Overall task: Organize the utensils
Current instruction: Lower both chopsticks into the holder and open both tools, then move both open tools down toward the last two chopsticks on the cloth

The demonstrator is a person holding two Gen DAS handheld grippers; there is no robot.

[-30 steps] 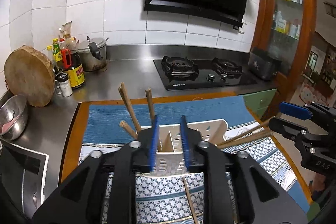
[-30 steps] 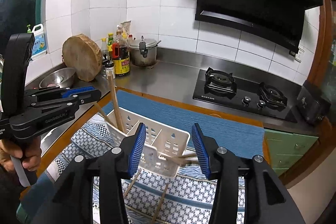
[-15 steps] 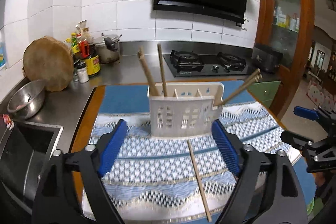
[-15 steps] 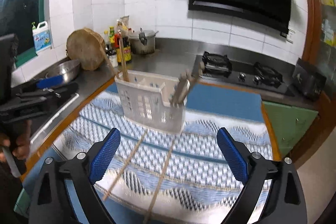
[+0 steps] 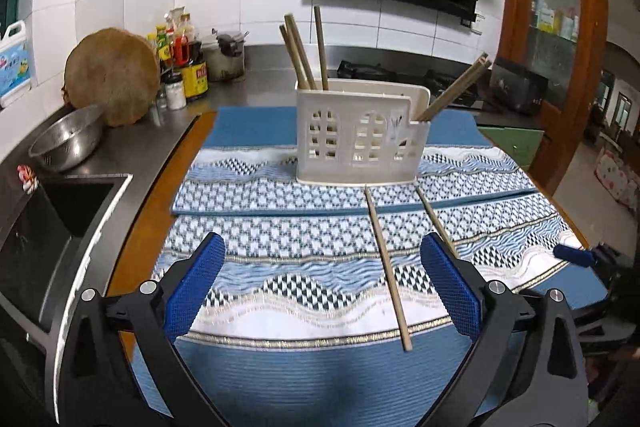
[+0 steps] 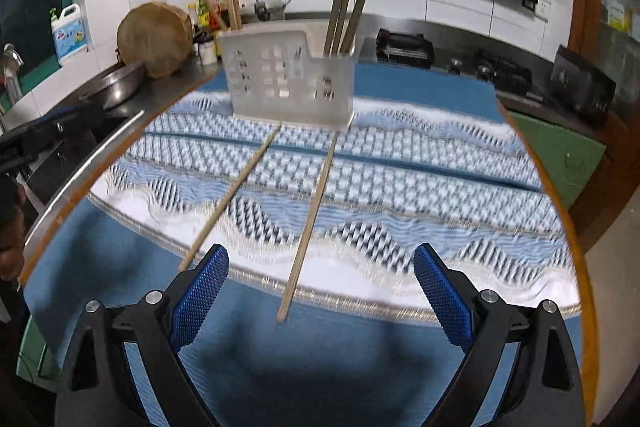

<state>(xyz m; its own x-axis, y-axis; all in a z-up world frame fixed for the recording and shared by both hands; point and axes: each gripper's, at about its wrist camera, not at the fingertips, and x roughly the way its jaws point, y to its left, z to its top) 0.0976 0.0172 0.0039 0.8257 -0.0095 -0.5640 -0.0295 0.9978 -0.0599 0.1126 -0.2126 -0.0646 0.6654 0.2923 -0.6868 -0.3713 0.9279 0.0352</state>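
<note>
A white slotted utensil holder (image 5: 360, 139) (image 6: 288, 83) stands upright on the patterned blue mat (image 5: 280, 227). Wooden chopsticks stick out of its left end (image 5: 304, 55) and lean out of its right end (image 5: 456, 87). Two loose chopsticks lie on the mat in front of it, one (image 5: 386, 267) (image 6: 236, 187) to the left of the other (image 5: 436, 223) (image 6: 312, 219). My left gripper (image 5: 320, 247) hovers low over the mat's near part, its jaws opening, with nothing pressed between them. My right gripper (image 6: 320, 255) is open, and the near end of a loose chopstick lies between its fingers, untouched.
Left of the mat are a sink (image 5: 60, 219), a steel bowl (image 5: 68, 139), a round wooden chopping block (image 5: 114, 79) and sauce bottles (image 5: 184, 67). A gas stove (image 6: 404, 43) sits behind the holder. The table's wooden edge (image 6: 560, 187) curves along the right.
Both grippers have drawn back from the holder and sunk toward the mat. Their jaws have spread wide. The two loose chopsticks now lie in full view ahead of them.
</note>
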